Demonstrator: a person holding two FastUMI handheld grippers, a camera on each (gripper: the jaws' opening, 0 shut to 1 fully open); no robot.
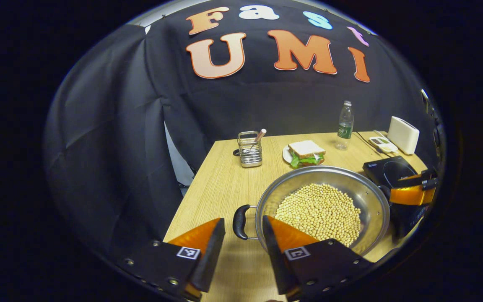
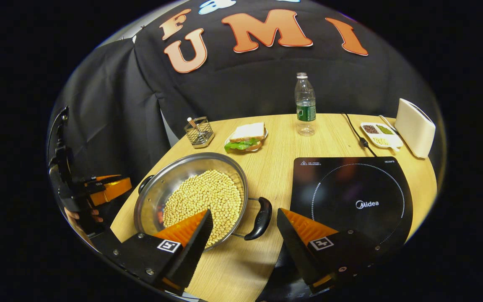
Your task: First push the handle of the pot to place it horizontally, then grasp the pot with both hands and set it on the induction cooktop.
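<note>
wide steel pot of soybeans on the table, tongs spread at each handle

the shiny round steel pot [image 2: 191, 191], filled with pale yellow soybeans [image 2: 203, 201], sits on the light wooden table [image 2: 283, 142] just left of the flat black induction cooktop [image 2: 350, 197] — not on it. the left tongs [image 1: 243, 235] are released, their fingers either side of the pot's black loop handle [image 1: 240, 221], not pressing it. the right tongs [image 2: 245, 228] are likewise spread around the opposite black handle [image 2: 260, 218], apart from it. farther back stand a wire mesh utensil holder [image 2: 198, 132], a sandwich on a white plate [image 2: 245, 137], a clear plastic water bottle [image 2: 305, 105], a small white tray of spices [image 2: 380, 134] and a white boxy appliance [image 2: 415, 128].
</note>
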